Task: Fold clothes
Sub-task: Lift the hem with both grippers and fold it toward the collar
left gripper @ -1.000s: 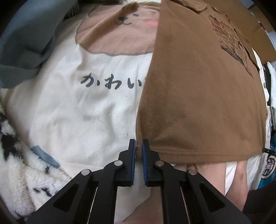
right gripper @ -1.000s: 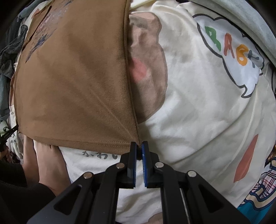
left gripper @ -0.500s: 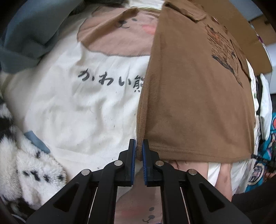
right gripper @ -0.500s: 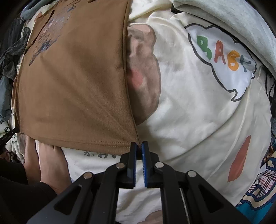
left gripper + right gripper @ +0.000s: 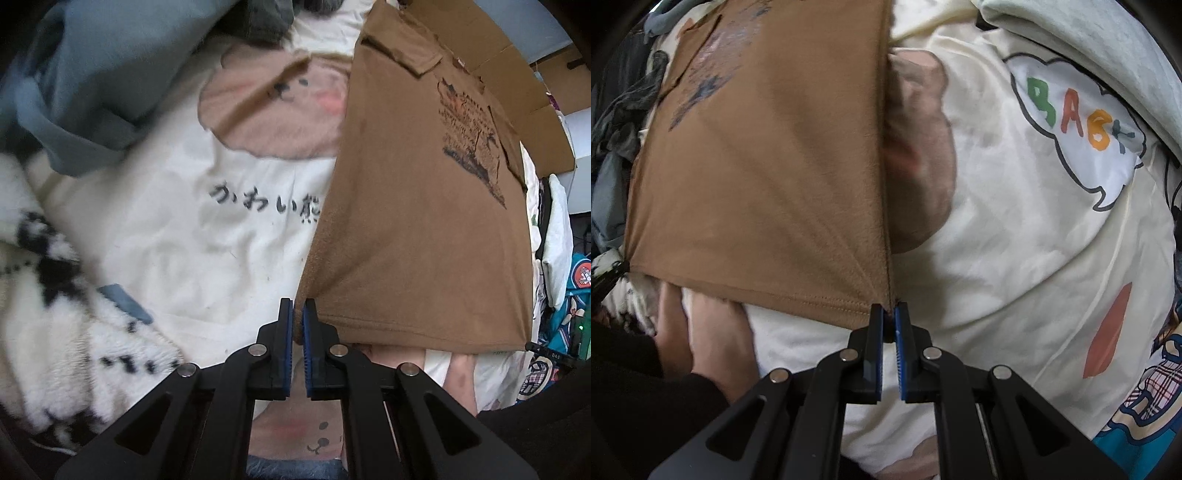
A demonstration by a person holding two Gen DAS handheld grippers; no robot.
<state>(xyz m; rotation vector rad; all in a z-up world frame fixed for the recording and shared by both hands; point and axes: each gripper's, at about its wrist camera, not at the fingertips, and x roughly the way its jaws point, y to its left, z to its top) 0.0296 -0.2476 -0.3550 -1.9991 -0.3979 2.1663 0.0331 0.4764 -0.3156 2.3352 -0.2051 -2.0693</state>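
A brown T-shirt [image 5: 417,221] with a dark chest print hangs stretched by its bottom hem over the bed. My left gripper [image 5: 298,308] pinches the hem's left corner, its jaws closing on the cloth. In the right wrist view the same brown T-shirt [image 5: 768,177] runs up and to the left. There my right gripper [image 5: 889,314] is shut on the hem's right corner, where the side seam ends. The hem is taut between the two corners.
A cream bedsheet [image 5: 192,243] with a bear print and black script lies under the shirt. A blue-grey garment [image 5: 92,74] and a fluffy black-and-white blanket [image 5: 48,295] lie to the left. A cardboard box [image 5: 517,88] stands behind. A person's bare skin [image 5: 713,332] shows under the hem.
Both grippers have risen with the hem corners held. More of the sheet and its script shows beside the shirt, and the shirt hangs steeper.
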